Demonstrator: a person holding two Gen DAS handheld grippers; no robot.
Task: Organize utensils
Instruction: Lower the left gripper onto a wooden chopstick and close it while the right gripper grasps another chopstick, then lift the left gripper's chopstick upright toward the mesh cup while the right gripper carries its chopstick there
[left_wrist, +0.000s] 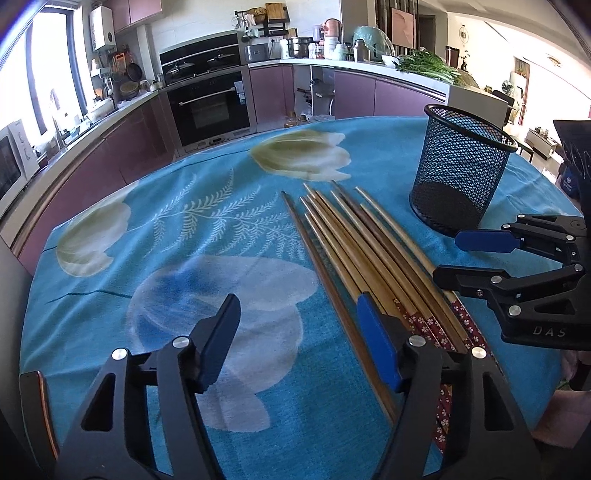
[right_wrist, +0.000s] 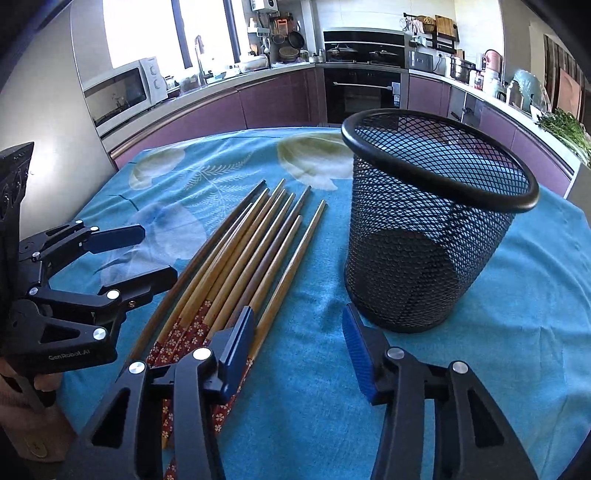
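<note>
Chopsticks (left_wrist: 354, 254) lying in a loose fan on the desk (left_wrist: 184, 229), about ten, tapered tips pointing away, red flower-patterned handle ends nearest the fingers.

Left gripper (left_wrist: 299, 339) parted, nothing between the pads; right-hand blue pad (left_wrist: 376, 343) poised over the near part of the bundle, left-hand one over bare blue cloth. Not gripping anything yet. Right gripper (right_wrist: 299, 350) likewise parted and empty, its left pad (right_wrist: 238, 347) above the patterned ends of the outermost sticks, the other over cloth just short of the mesh cup (right_wrist: 428, 229). From the pictures, cannot tell whether either pad actually touches wood.

Outward: mesh cup upright and empty, standing just beside the fan on its right side, close enough for a short carry. Blue floral tablecloth under everything; kitchen counters, oven and microwave well behind.

Handling, as a judgement: light, stiff, smooth lacquered wood, so likely to roll or slip sideways out of a pinch. Thin and flat against soft cloth, hence awkward to get under. Best taken near the thicker patterned ends, across the width, one or a few at a time, pads squarely on opposite sides. Long shafts will lever and swing if pinched too near one end; then tip upright for dropping tips-down into the cup. Cup light too, liable to topple if knocked at the rim.
</note>
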